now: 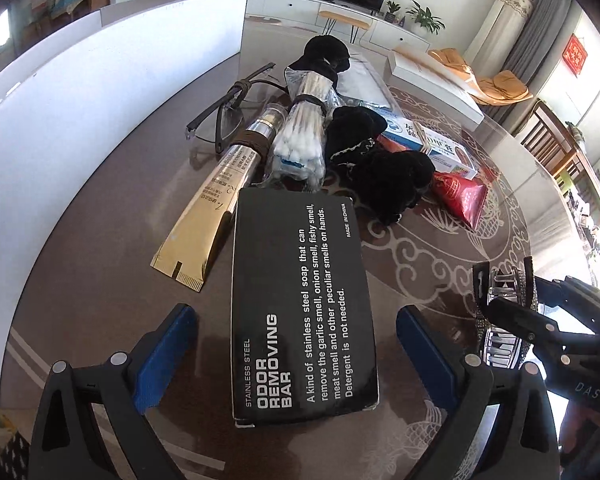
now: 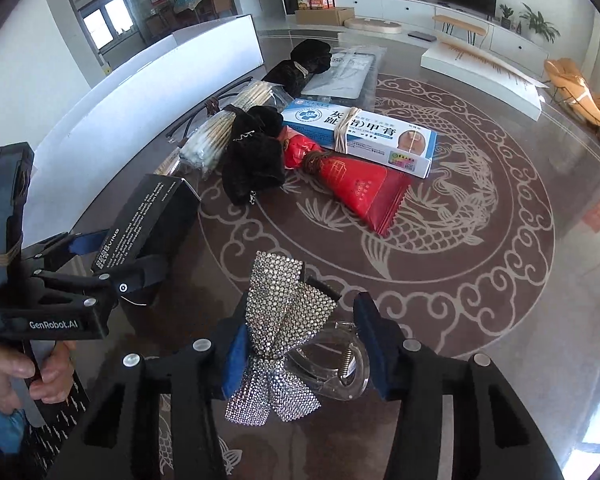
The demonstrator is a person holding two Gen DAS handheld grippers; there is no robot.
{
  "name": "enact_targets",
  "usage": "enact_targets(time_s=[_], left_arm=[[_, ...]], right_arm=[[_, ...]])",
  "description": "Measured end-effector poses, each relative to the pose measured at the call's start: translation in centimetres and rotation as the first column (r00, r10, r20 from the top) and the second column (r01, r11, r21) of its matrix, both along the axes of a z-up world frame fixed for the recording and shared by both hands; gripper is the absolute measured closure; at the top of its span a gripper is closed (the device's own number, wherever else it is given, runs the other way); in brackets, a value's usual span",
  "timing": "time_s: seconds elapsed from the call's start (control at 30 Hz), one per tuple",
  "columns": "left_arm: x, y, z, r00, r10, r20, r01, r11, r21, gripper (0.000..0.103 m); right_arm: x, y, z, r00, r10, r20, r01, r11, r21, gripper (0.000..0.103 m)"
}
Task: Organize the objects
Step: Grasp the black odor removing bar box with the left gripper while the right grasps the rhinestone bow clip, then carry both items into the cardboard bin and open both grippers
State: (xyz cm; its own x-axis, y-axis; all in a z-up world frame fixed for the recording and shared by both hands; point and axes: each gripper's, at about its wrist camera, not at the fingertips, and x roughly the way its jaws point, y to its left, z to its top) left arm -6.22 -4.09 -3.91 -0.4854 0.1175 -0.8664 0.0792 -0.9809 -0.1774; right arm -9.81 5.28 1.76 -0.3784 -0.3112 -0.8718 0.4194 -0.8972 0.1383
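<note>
Between the left gripper (image 1: pixel 296 364)'s wide-spread blue pads, at lower centre of its view, lies a black odor-removing-bar box (image 1: pixel 300 304), clear of both pads. At lower centre of the right wrist view, the right gripper (image 2: pixel 304 354) brackets a rhinestone bow hair clip (image 2: pixel 288 332): its left pad touches the bow, its right pad stands apart. Beyond, toward the upper frame, a gold tube (image 1: pixel 208 204), cotton swabs (image 1: pixel 300 144), black pouches (image 2: pixel 256 160), a red sachet (image 2: pixel 364 188) and an ointment box (image 2: pixel 364 136) crowd the patterned table (image 2: pixel 480 240).
</note>
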Motion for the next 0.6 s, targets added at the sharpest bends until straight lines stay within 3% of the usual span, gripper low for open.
enact_targets(time_s=[0.07,0.13,0.17,0.2,0.23,0.27,0.43,0.6], left_arm=[[-0.5,0.3,0.0,1.000,0.005,0.018,-0.004,1.000,-0.015,0.001],[-0.7,0.5,0.0,0.999,0.008,0.037,-0.007,1.000,-0.031,0.001],[-0.7,0.5,0.0,0.999,0.007,0.046,-0.005,0.999,-0.041,0.001],[-0.6,0.5,0.0,0.999,0.006,0.047,-0.003,0.998,-0.060,0.008],[-0.3,0.5,0.2,1.000,0.007,0.030,-0.005,0.996,-0.095,0.033],[0.1,0.5,0.5,1.000,-0.011,0.010,0.012,0.995,-0.101,0.046],[3.7,-1.3,1.5,0.998,-0.026,-0.060,0.022,0.998,-0.053,0.046],[6.6,-5.2,5.2,0.991,0.029,-0.130,-0.015,0.994,0.110,0.046]], right_arm=[[0.1,0.0,-0.5,1.000,-0.012,-0.002,0.012,1.000,0.026,0.018],[0.1,-0.3,-1.1,1.000,-0.019,-0.001,0.019,0.999,0.039,0.015],[0.0,-0.5,-1.5,1.000,-0.024,0.004,0.024,0.999,0.036,0.015],[-0.2,-0.6,-1.9,0.999,-0.032,0.014,0.032,0.999,0.035,0.018],[-0.1,-0.8,-2.1,0.999,-0.046,-0.002,0.046,0.998,0.047,0.027],[0.0,-0.8,-1.9,0.999,-0.049,-0.017,0.050,0.997,0.061,0.049],[1.2,0.2,0.2,0.995,-0.074,-0.063,0.077,0.996,0.050,0.051],[1.8,-0.9,4.5,0.994,-0.037,-0.106,0.035,0.999,-0.026,0.051]])
